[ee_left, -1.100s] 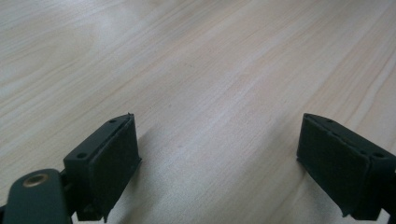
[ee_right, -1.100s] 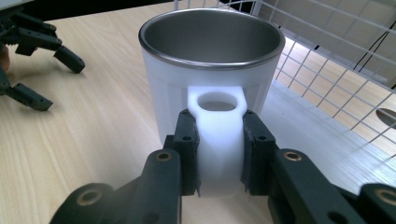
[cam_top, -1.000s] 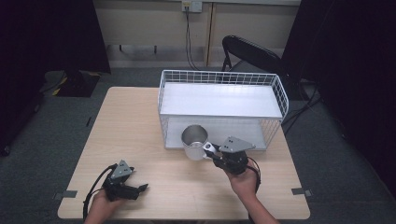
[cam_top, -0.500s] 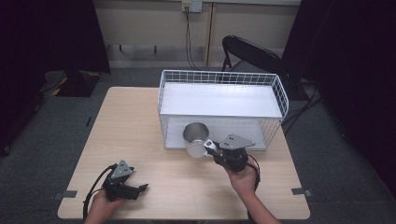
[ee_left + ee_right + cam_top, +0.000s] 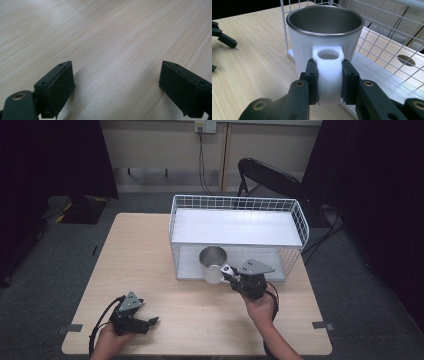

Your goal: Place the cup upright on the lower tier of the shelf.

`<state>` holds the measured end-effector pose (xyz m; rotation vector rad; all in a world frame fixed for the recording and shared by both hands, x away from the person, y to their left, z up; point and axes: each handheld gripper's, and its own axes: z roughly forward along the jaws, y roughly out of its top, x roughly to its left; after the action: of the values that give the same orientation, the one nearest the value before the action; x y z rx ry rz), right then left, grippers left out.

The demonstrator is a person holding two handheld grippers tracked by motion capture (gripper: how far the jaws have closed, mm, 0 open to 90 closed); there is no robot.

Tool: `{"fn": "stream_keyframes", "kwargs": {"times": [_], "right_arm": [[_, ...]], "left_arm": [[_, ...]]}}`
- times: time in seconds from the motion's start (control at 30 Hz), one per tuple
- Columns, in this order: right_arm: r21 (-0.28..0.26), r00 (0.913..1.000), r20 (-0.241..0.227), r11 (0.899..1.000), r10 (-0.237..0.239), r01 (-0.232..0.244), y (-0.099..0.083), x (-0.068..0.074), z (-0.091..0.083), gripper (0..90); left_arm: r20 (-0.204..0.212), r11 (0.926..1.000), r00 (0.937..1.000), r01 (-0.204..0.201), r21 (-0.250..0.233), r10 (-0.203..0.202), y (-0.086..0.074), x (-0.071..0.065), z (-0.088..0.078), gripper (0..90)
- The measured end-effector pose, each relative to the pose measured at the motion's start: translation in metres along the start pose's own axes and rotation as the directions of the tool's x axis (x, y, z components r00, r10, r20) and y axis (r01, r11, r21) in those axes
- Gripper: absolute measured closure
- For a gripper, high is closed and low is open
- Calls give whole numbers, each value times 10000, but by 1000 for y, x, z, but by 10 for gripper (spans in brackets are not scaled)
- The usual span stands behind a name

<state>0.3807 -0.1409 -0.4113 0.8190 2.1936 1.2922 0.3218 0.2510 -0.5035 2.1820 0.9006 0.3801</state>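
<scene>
Mug: white matte cylinder with a brushed-metal lining and rim, upright at the open front of the rack, apparently just above the table.
Handle: thick white block pierced by a round hole.
Right gripper: black padded jaws clamped flat on both sides of the handle, holding the mug.
Rack: white wire grid basket with a smooth pale shelf on top.
Table: light wood grain, rounded corners.
Left gripper: jaws spread wide with nothing between them, low over bare wood near the table's front edge.
</scene>
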Motion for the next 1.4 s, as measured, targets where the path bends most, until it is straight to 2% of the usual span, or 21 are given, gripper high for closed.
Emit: {"fn": "stream_keyframes", "kwargs": {"times": [0.53,1.4], "right_arm": [[17,9991,416,10000,79,-79,-5,-11,2,717],[-153,9936,1026,9989,466,-452,-10,-25,5,716]], "left_arm": [[-5,10000,10000,7,1,-7,0,0,0,120],[-2,10000,10000,6,7,-6,0,0,0,120]]}}
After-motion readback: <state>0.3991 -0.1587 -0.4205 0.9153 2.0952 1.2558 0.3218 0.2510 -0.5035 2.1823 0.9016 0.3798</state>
